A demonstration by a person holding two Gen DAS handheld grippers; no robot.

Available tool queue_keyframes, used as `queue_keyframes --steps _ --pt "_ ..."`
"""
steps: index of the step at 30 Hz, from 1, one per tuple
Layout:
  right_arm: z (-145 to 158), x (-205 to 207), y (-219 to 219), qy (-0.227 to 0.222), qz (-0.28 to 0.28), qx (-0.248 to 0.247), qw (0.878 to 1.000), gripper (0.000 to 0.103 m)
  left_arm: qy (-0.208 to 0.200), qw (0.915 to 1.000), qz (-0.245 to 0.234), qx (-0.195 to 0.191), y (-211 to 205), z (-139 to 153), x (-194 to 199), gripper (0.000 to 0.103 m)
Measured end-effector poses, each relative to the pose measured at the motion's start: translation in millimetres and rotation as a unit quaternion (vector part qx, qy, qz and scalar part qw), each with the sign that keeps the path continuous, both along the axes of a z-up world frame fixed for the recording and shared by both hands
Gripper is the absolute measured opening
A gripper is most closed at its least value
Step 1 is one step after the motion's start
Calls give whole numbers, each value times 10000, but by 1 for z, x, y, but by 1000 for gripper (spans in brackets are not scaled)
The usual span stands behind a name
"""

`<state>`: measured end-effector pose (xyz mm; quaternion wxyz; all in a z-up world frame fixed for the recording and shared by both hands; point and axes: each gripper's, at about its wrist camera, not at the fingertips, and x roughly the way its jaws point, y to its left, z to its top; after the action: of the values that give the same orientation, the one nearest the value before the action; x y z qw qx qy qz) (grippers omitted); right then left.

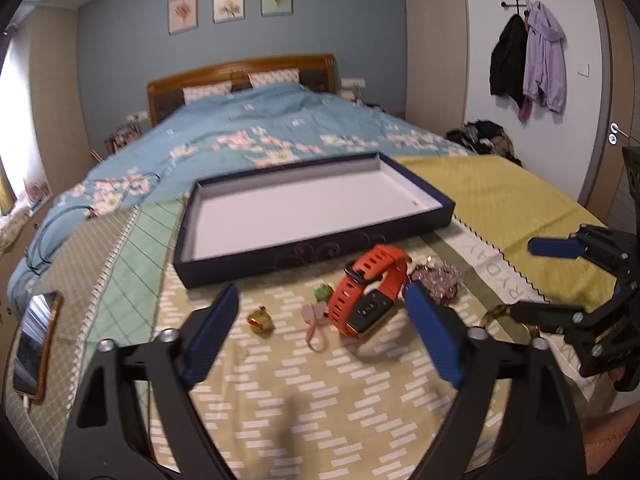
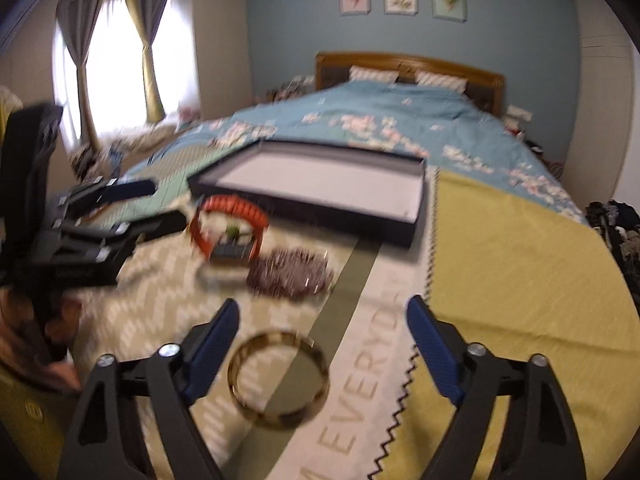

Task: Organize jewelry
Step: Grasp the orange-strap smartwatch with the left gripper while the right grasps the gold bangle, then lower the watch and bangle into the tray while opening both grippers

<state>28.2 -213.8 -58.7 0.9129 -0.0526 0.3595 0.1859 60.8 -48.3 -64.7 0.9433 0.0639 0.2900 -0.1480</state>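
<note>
Orange silicone is catching my eye first: an orange-strapped smartwatch with a dark rectangular face [image 1: 366, 298] is lying on its side on the patterned green-and-yellow bedspread [image 1: 304, 392], just in front of a shallow dark-blue box with a white inside [image 1: 316, 208], which is sitting empty.

I am holding my left gripper [image 1: 320, 330] low over the cloth with its blue-padded tongs spread wide, pinching nothing; the watch is sitting just ahead of the right-hand pad. My right gripper [image 2: 322, 350] is likewise spread and empty, hovering over a thin gold bangle [image 2: 278, 378] lying flat between its tongs.

Beside the watch, a heap of purplish glass beads [image 1: 438, 280], a small gold bell [image 1: 260, 320], a little green charm [image 1: 323, 292] and a pink cord charm [image 1: 314, 320] are waiting, all outside the box.

I am judging the bangle to be stiff, light and slippery, best pinched across its rim. The watch strap looks springy and grippy, so the looped band is where I would take hold. The beads will probably sag and trail.
</note>
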Motion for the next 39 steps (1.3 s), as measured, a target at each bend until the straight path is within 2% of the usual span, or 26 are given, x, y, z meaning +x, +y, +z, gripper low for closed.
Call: queue_keyframes --steps 5,6,8,10,12,13,15,17,22,31,36,39 --pt "-16 1 1 427 266 -30 9987 56 353 9993 -105 91 -4 -13 15 56" --pt "-17 1 1 478 277 -42 9985 50 418 9989 -149 128 -6 -16 20 53" --pt "-19 2 -1 594 312 -13 9977 42 508 9984 -200 155 -8 -17 23 42" --pt "-21 4 -3 656 312 6 9974 28 635 9976 -249 147 -9 -18 29 35" --pt "-21 5 -5 680 326 28 9971 26 761 9967 -273 119 -10 -21 34 25" --pt "-20 6 -6 691 326 28 9971 21 840 9960 -296 98 -10 -23 35 15" --pt "-19 8 -7 719 362 46 9967 10 908 9954 -293 66 -11 -24 37 14" --pt "-18 10 -8 739 398 68 9964 6 928 9953 -293 8 -9 -23 37 13" --pt "-11 13 -13 721 503 327 9956 6 1036 9935 -403 -262 -2 -16 43 11" --pt "17 32 -19 368 466 657 9961 6 1121 9894 -573 -721 18 12 51 9" --pt "35 67 -17 60 367 630 9973 6 1156 9872 -516 -974 31 32 76 9" --pt "43 95 -14 -68 299 601 9977 6 1090 9887 -371 -956 37 42 97 9"
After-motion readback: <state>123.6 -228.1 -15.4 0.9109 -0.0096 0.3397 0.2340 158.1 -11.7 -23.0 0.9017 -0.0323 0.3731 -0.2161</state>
